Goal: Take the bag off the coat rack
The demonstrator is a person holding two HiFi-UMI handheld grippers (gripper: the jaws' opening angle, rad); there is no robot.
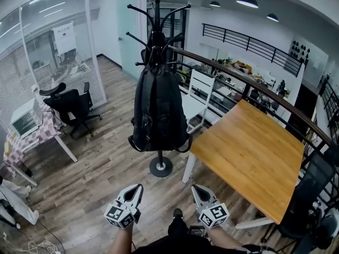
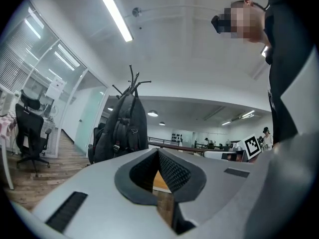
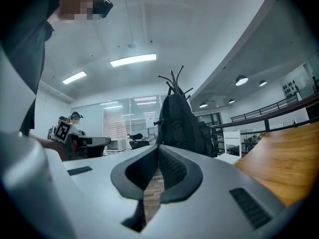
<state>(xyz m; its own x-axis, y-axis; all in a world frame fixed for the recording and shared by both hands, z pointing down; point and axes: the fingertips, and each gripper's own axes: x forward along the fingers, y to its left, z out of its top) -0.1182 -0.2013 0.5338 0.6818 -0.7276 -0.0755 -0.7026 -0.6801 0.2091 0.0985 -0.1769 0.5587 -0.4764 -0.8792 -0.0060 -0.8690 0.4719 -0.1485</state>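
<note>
A black backpack [image 1: 159, 107] hangs from the upper hooks of a black coat rack [image 1: 157, 15] that stands on a round base on the wood floor. The same backpack [image 2: 121, 129] shows ahead and to the left in the left gripper view, and the backpack [image 3: 182, 125] stands just right of centre in the right gripper view. My left gripper [image 1: 136, 189] and right gripper [image 1: 198, 191] are low in the head view, side by side, well short of the bag. Both are shut and empty, pointing level toward the rack.
A wooden table [image 1: 254, 152] on white legs stands right of the rack. A dark railing [image 1: 249, 83] runs behind it. Black office chairs [image 1: 71, 105] and a cloth-covered table [image 1: 32, 136] are at the left near a glass wall. Another chair [image 1: 312, 194] sits at the far right.
</note>
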